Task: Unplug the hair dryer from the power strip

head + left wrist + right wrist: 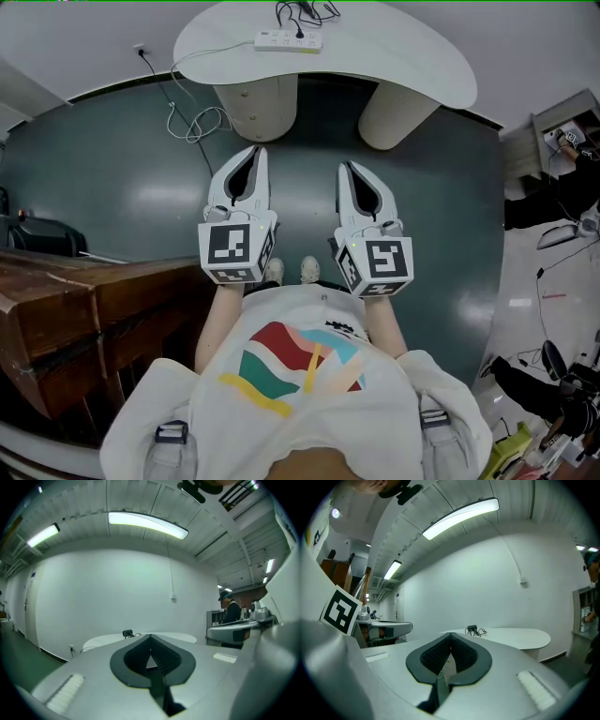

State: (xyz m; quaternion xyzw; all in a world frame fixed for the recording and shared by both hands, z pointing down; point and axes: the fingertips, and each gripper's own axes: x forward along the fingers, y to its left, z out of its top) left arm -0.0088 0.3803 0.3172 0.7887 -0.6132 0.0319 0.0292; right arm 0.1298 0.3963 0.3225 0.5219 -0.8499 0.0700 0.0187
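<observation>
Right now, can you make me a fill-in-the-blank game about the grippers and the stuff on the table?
The power strip lies on the ____ table.
The left gripper and the right gripper both have their jaws ____.
Between each pair of jaws there is ____.
A ____ plug sits in the power strip.

Missing words: white; shut; nothing; black.

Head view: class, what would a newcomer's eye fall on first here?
Two white handheld grippers, the left gripper and right gripper, fill the centre side by side, jaws shut and empty. Beyond them, at the top, a white power strip with a black plug lies on a white curved table.
</observation>
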